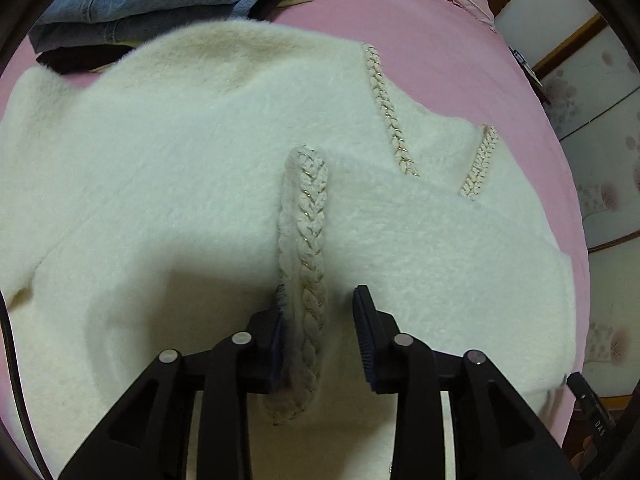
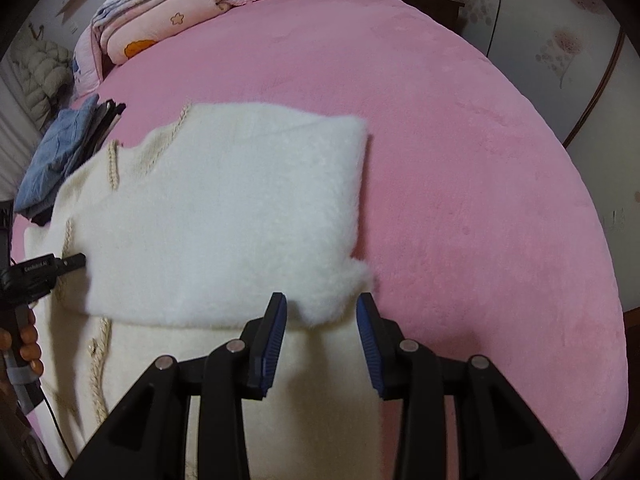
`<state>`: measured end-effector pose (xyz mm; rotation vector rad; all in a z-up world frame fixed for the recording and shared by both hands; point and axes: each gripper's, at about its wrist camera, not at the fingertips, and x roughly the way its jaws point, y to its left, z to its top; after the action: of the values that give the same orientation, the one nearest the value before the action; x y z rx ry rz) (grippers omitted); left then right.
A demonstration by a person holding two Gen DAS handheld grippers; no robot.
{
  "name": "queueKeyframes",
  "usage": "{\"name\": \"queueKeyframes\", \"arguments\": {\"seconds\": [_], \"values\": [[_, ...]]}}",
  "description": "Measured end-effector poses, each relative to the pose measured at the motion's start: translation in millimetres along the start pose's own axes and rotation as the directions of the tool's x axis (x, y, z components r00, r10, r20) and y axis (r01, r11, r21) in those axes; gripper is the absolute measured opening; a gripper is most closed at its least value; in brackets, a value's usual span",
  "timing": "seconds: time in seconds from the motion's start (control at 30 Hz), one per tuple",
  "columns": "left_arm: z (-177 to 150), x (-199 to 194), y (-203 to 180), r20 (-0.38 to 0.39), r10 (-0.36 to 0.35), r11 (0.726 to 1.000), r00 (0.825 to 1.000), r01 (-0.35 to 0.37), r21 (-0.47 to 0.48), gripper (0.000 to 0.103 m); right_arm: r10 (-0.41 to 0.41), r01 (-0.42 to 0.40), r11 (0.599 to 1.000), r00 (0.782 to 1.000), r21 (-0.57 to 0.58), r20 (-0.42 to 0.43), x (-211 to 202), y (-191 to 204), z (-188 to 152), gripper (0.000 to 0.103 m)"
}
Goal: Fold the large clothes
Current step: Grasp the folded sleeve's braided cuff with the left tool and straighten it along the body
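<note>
A white fluffy cardigan (image 1: pixel 180 160) with braided trim lies spread on the pink bed (image 1: pixel 420 20). One braided edge strip (image 1: pixel 306 240) runs up between the jaws of my left gripper (image 1: pixel 321 292). It rests against the left pad while the right pad stands apart from it, so the gripper is open. In the right wrist view a folded-over white panel (image 2: pixel 240 208) lies flat on the cardigan. Its fuzzy near corner (image 2: pixel 324 308) sits between the fingers of my right gripper (image 2: pixel 321 297), which is open. The left gripper's tip (image 2: pixel 74 260) shows at the cardigan's left side.
A pile of blue denim (image 1: pixel 140 0) and dark clothes lies beyond the cardigan, seen in the right wrist view as the denim pile (image 2: pixel 56 160). Folded pink quilts (image 2: pixel 160 12) sit at the bed's head. Wardrobe doors (image 2: pixel 560 40) stand past the right edge. A person's hand (image 2: pixel 28 344) holds the left gripper.
</note>
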<state>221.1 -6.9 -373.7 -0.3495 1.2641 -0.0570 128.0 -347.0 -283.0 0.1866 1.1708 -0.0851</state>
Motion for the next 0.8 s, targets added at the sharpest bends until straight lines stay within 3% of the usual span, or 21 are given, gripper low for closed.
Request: {"name": "queueKeyframes", "arguments": {"seconds": [0.13,0.27,0.33,0.4,0.47,0.6,0.73,0.8], "values": [[0.8,-7.9,-10.5,0.048,0.053,0.997,0.997,-0.056,0.062,0.043,-0.029,0.03,0.999,0.999,-0.033,0.026,-2.2,8.2,7.3,0.036],[10.7,-4.5,-19.0,0.052,0.059,0.995,0.997,-0.063,0.079,0.043,-0.086,0.089,0.992,0.996,-0.085,0.036,12.5,17.7,13.7,0.036],[12.9,-2.6,-17.3,0.053,0.052,0.995,0.997,-0.056,0.078,0.035,-0.12,0.12,0.989,0.993,-0.089,0.01,23.8,17.6,15.3,0.036],[16.4,0.0,-16.9,0.043,0.059,0.994,0.997,-0.062,0.085,0.012,-0.126,0.126,0.989,0.992,-0.083,0.004,28.4,15.9,15.4,0.036],[20.3,-4.5,-19.5,0.065,0.046,0.996,0.997,-0.051,0.079,0.011,-0.128,0.128,0.988,0.992,-0.081,0.003,30.0,15.5,15.6,0.036],[28.7,-17.0,-33.3,0.185,0.053,0.99,0.981,-0.076,0.116,0.01,-0.13,0.13,0.988,0.991,-0.078,0.016,28.7,17.5,16.7,0.036],[29.9,10.3,-35.9,0.124,0.141,0.976,0.982,-0.159,0.147,0.013,-0.175,0.171,0.98,0.984,-0.103,-0.032,44.2,20.3,15.6,0.036],[31.1,8.1,-41.4,0.123,0.175,0.966,0.977,-0.194,0.168,0.026,-0.188,0.182,0.976,0.981,-0.119,-0.047,42.0,23.7,18.7,0.036]]}}
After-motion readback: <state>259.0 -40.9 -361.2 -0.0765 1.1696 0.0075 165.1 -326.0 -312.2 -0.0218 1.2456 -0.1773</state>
